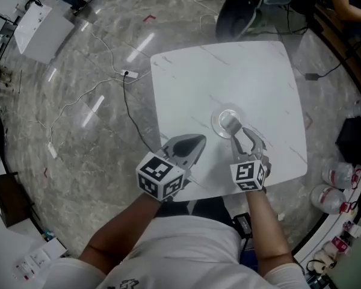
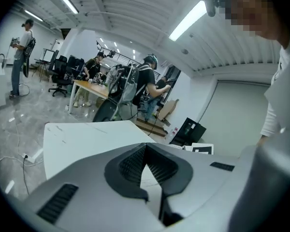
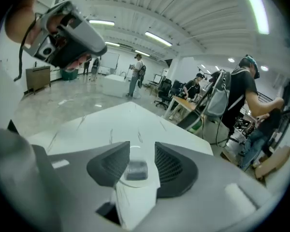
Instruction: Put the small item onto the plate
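A small grey item (image 1: 229,124) lies on a clear round plate (image 1: 219,117) near the front of the white table (image 1: 228,71). My right gripper (image 1: 240,131) reaches over the plate from the near side. In the right gripper view its jaws stand wide on either side of the item (image 3: 136,169), with a gap at each pad, so this gripper (image 3: 142,153) is open. The plate's rim (image 3: 130,181) shows under the item. My left gripper (image 1: 195,142) hovers left of the plate, its tips pressed together and shut on nothing (image 2: 146,149).
Cables and a power strip (image 1: 130,74) lie on the floor to the left. A black chair base (image 1: 237,11) stands at the table's far edge. Water bottles (image 1: 337,176) sit at the right. Several people stand by desks in the background (image 2: 145,88).
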A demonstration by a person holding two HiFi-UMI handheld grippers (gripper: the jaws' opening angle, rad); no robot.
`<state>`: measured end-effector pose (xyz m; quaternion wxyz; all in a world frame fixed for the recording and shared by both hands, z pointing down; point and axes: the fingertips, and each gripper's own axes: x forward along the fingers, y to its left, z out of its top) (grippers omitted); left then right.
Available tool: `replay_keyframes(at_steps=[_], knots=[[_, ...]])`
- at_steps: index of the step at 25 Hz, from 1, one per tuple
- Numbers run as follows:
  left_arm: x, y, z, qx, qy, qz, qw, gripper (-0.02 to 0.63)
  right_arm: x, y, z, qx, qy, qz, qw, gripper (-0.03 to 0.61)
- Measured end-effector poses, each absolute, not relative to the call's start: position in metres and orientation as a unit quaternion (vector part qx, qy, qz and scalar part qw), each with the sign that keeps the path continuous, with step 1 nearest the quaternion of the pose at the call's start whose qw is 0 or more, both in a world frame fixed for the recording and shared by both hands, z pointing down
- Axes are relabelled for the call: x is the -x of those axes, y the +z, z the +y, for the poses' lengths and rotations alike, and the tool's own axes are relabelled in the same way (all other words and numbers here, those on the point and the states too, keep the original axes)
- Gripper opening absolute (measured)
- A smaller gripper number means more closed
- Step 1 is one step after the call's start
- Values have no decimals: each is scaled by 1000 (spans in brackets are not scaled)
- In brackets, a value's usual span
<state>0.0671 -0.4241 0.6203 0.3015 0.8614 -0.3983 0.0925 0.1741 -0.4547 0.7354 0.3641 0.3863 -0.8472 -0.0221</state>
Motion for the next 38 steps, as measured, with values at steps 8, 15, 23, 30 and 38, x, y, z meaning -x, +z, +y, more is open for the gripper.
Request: replay_keyframes(at_steps=[8,15,23,30,38], knots=[[-75,518,-416,-892,60,-375,245,6,-170,577,-431,-449,24,-865,223,114],[-71,415,-408,-913,9,-361,189,6,-156,456,-406,-464,50,-876,117,64],[-48,338,-375,-923,-15,-357,145,6,-113,351,-365,-444,43,-894,45,60],[-36,302,-350,-932,-22,-342,122,6,-84,297,-337,-430,49,-901,0,48],[-35,273,-340,-939,-37,-329,93,6,-66,272,-325,-423,40,-905,-11,41]])
